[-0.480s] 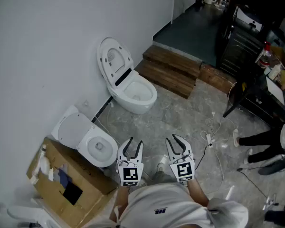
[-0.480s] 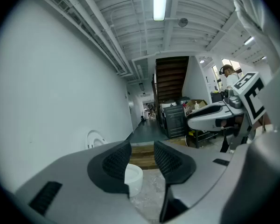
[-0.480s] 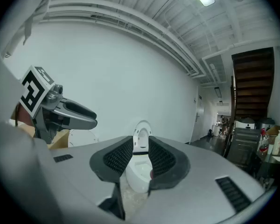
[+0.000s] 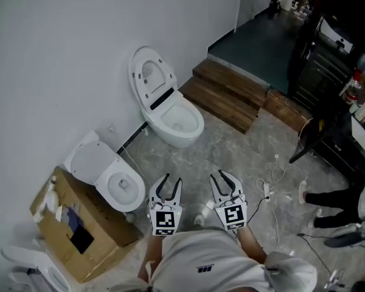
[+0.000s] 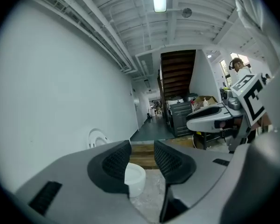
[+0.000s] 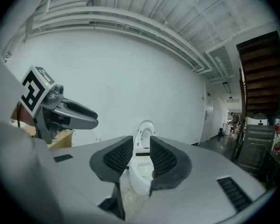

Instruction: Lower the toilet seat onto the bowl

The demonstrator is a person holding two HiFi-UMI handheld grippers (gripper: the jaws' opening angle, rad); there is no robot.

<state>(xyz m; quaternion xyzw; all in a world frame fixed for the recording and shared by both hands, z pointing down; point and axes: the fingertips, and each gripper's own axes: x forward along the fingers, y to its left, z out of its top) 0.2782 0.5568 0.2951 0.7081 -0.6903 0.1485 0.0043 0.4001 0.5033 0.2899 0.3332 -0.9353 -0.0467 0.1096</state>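
Toilet seat, white oval plastic [image 4: 151,78]: raised, standing upright and leaning back towards the plain white wall [image 4: 55,59], above the white ceramic bowl [image 4: 181,125] of the farther toilet; not touching the bowl rim. It shows far off beyond the jaws in the right gripper view [image 6: 144,133].

Floor, grey mottled concrete [image 4: 231,145]: carries every item below.

Steps, two dark brown wooden treads [image 4: 226,93]: just beside the farther toilet, leading to a darker floor beyond.

Box, brown cardboard, open-topped [image 4: 61,239]: against the wall, touching the nearer toilet.

Second toilet, white ceramic, lid up [image 4: 112,178]: between the box and the left tool.

Left tool, grey, with marker cube [image 4: 172,180]: jaws clenched, nothing between them, held low near the person's body and well apart from the seat.

Right tool, grey, with marker cube [image 4: 224,178]: jaws likewise clenched and empty, beside the left one.

Cable, white, loosely coiled [image 4: 269,184]: on the floor, right of the tools.
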